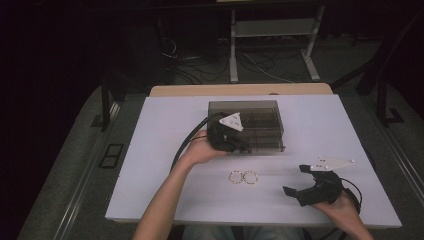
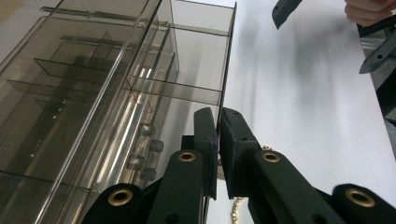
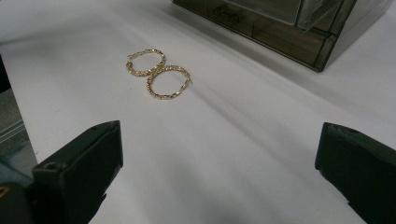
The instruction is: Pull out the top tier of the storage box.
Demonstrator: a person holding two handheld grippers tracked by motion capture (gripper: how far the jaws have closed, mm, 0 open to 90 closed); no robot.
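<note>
At frame centre, left gripper [image 1: 239, 146] clamps the smoky box's [image 1: 260, 117] front panel.
Lower right, right gripper [image 1: 297, 182] rests wide open beside two gold hoop earrings [image 1: 242, 177].

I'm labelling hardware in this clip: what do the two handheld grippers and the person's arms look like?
Both are black. The left gripper carries a grey three-cornered plate and trails black cables; its jaws are flat slabs on arms with brass-coloured rivets. The right gripper has a similar plate and blocky jaws. The forearms are bare, no sleeves showing.
</note>
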